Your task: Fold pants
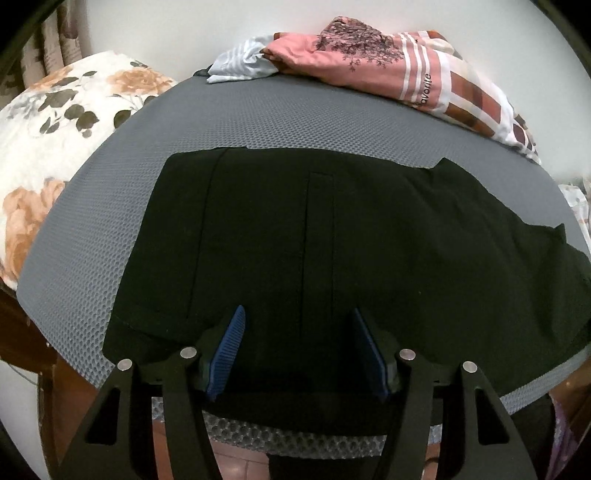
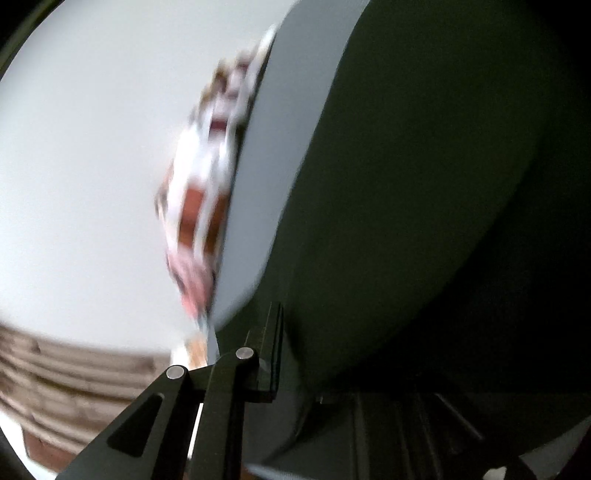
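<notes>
Black pants point(image 1: 314, 240) lie flat on grey worktop point(image 1: 110, 206), fold not begun; left tongs point(image 1: 297, 325) apart over 6 o'clock hem, right tongs' state unreadable in blur; next: clamp hem.

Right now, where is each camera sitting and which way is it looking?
Left wrist: rides on the left gripper, looks forward over the black pants spread on the grey mat; its two blue pads stand apart.
Right wrist: rides on the right gripper, tilted sideways and blurred; only part of the gripper's linkage shows.
Shared: black pants, grey mat, the pink patterned cloth by the white wall.
</notes>
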The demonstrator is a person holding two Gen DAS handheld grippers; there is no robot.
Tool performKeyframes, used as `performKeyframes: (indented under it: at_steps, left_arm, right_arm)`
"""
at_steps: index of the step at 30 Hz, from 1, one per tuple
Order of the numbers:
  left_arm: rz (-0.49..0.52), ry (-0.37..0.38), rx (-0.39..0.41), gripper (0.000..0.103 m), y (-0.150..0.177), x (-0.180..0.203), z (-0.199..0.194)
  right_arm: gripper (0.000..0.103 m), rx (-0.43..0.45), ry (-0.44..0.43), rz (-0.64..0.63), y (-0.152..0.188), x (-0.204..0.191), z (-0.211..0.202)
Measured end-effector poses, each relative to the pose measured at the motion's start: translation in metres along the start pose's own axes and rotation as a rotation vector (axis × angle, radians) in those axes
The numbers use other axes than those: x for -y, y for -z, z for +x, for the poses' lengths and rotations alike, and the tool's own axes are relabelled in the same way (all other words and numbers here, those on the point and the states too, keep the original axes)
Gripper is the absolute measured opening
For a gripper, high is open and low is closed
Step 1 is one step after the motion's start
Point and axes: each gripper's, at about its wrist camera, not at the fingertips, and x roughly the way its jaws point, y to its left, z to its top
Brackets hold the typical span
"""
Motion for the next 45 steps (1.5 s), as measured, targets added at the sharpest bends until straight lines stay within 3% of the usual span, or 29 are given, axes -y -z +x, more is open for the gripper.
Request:
performKeyframes:
  at_steps: [6, 12, 19, 28, 34, 36, 38, 45]
  left_arm:
    - [-0.008, -0.007, 0.000, 0.061, 0.005, 0.000, -0.002]
    - [-0.011, -0.011, -0.009, 0.062, 0.003, 0.001, -0.001]
    - [-0.007, -0.009, -0.013, 0.062, 0.003, 0.001, 0.000]
    - [0.010, -0.011, -0.014, 0.062, 0.003, 0.001, 0.001]
    - [0.013, -0.015, -0.016, 0.063, 0.003, 0.002, 0.001]
    - [0.017, -0.012, -0.016, 0.067, 0.003, 0.004, 0.002]
    - [0.032, -0.017, -0.021, 0.070, 0.003, 0.006, 0.004]
    - [0.050, -0.031, -0.020, 0.078, 0.003, 0.011, 0.006]
  right_arm:
    - [0.004, 0.111, 0.007, 0.054, -0.061, 0.032, -0.037]
    - [0.004, 0.153, 0.058, 0.018, -0.086, 0.036, -0.059]
    - [0.004, 0.157, 0.058, -0.057, -0.081, 0.025, -0.096]
    - [0.004, 0.132, 0.086, 0.016, -0.067, 0.073, -0.109]
    - [0.003, 0.130, 0.027, 0.039, -0.065, 0.084, -0.115]
    - [0.007, 0.121, 0.013, 0.044, -0.067, 0.084, -0.117]
    - [0.011, 0.133, 0.000, 0.037, -0.068, 0.083, -0.121]
    - [0.011, 0.311, 0.034, 0.093, -0.081, 0.110, -0.177]
